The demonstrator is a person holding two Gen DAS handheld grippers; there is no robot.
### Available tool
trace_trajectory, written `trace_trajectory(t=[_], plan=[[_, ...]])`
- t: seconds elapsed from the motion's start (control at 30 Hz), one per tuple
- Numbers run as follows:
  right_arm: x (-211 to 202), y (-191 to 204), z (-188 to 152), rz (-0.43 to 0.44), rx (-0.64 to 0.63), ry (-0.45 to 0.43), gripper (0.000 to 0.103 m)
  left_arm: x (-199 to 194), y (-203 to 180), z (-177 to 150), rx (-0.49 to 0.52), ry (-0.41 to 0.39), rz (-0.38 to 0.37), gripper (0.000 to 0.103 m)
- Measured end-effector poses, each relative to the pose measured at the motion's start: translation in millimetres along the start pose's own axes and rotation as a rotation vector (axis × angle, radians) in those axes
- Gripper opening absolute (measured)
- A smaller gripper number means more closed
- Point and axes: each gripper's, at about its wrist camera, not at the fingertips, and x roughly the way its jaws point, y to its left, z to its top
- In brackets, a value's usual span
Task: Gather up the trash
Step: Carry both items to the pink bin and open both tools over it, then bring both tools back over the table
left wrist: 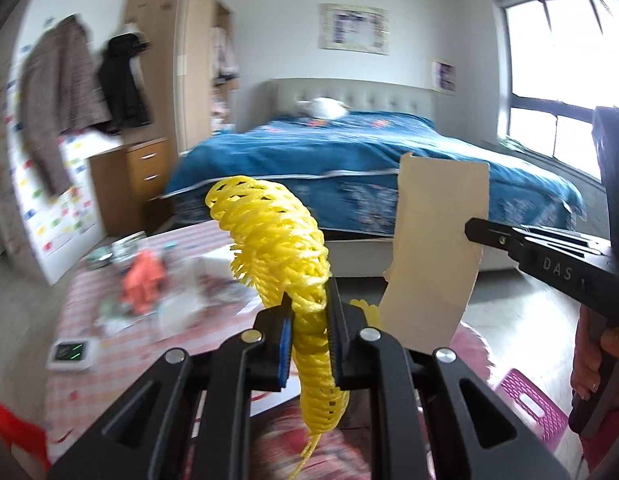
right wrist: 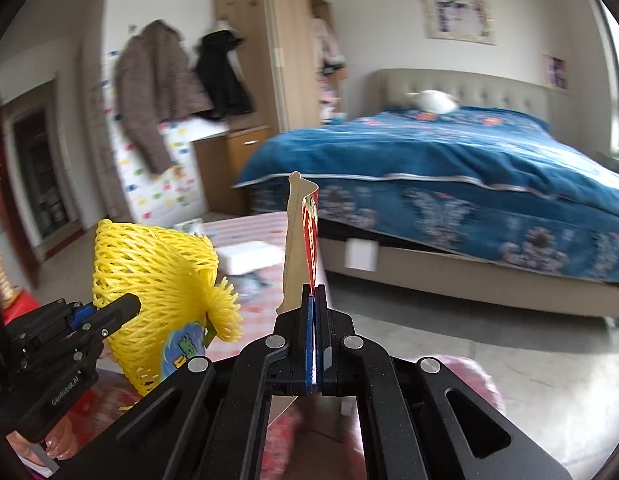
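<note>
My left gripper is shut on a yellow foam fruit net and holds it up in the air; the net also shows at the left of the right wrist view, with a blue sticker on it. My right gripper is shut on a flat piece of cardboard, tan on one side and red printed on the other, held upright. In the left wrist view the cardboard stands right of the net, pinched by the right gripper.
A table with a pink checked cloth carries scattered scraps, an orange piece, a white box and a small white device. A blue-covered bed stands behind. A pink stool is at lower right.
</note>
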Motion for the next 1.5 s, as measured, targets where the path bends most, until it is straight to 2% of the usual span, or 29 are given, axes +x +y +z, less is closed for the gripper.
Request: trace_trajectory(t=[0.17,0.37,0.6,0.73,0.77,0.8,0.87,0.93,0.97,1.17,1.27,1.33,1.4,1.5], plan=[[-6,-49,-17,-0.144,0.038,0.009,0.000,35,-54,-2,0.090,0.013,-0.103,0.013],[1,-107,-37,-0.310,0.081,0.031,0.000,87,-88,-10,0.136,0.060,-0.197,0.013],[31,-151,-56,-0.404,0.099,0.085,0.000,139,-113,-15,0.145,0.135,-0.248,0.013],[46,-164,-69,-0.405,0.115,0.130,0.002,157,-119,-15,0.147,0.160,-0.269,0.015],[48,-165,-70,-0.403,0.116,0.137,0.003,161,-121,-16,0.150,0.167,-0.273,0.019],[55,-169,-74,-0.394,0.119,0.155,0.003,164,-122,-15,0.153,0.171,-0.268,0.024],[61,-172,-78,-0.383,0.130,0.178,0.009,169,-125,-13,0.151,0.175,-0.266,0.055],[64,-173,-81,-0.378,0.140,0.196,0.036,172,-124,-14,0.140,0.186,-0.258,0.065],[64,-174,-82,-0.380,0.144,0.199,0.039,172,-123,-13,0.135,0.190,-0.257,0.065],[43,-171,-73,-0.352,0.193,0.159,0.039,151,-96,-8,0.104,0.177,-0.168,0.065],[40,-162,-65,-0.381,0.161,0.138,0.039,134,-74,-6,0.064,0.168,-0.124,0.065],[49,-159,-63,-0.391,0.135,0.151,0.039,125,-64,-7,0.043,0.161,-0.106,0.065],[62,-160,-65,-0.408,0.139,0.202,0.039,116,-53,-8,0.029,0.158,-0.089,0.065],[59,-154,-61,-0.357,0.183,0.202,0.039,101,-38,-11,0.027,0.150,-0.052,0.065]])
